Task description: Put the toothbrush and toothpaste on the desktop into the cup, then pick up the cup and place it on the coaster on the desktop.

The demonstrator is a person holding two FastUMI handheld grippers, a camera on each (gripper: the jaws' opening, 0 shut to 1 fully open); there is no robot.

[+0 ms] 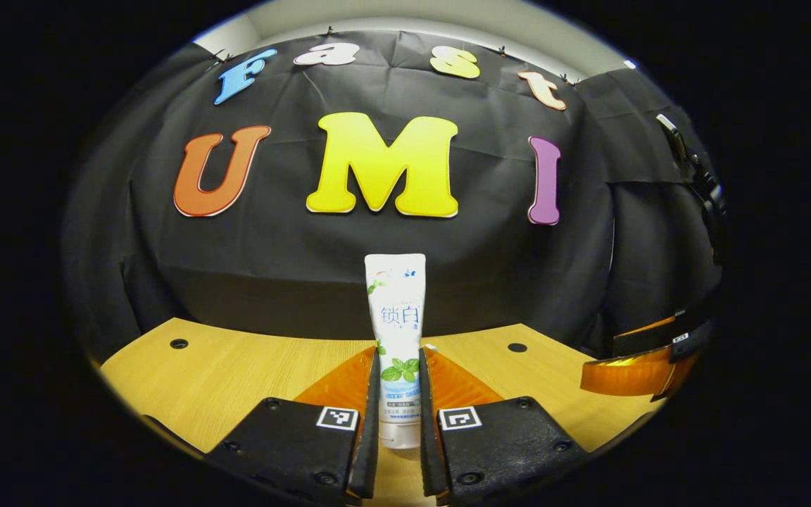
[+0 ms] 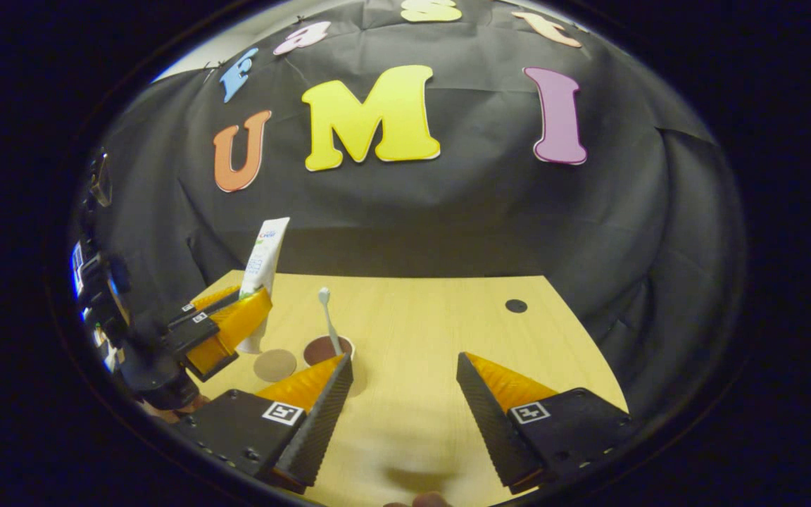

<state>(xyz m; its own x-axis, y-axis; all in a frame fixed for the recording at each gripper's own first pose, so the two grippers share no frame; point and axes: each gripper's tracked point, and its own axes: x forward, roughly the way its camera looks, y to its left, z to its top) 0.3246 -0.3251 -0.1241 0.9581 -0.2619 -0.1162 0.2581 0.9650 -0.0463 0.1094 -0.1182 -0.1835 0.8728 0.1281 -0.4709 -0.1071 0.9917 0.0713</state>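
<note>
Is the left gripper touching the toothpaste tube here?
Touching. In the left gripper view, both fingers of the left gripper press against the sides of the upright toothpaste tube, with no gap on either side.

Left claw [image 1: 398,394]: fingers nearly closed, both pressing the sides of an upright toothpaste tube [image 1: 397,338], held clear above the table. In the right gripper view the same claw [image 2: 236,320] sits at far left, tilted, tube sticking up out of it. Right claw [image 2: 405,401]: fingers spread wide, nothing between them, hovering low over the table [image 2: 419,331], pointing toward the far wall.
</note>
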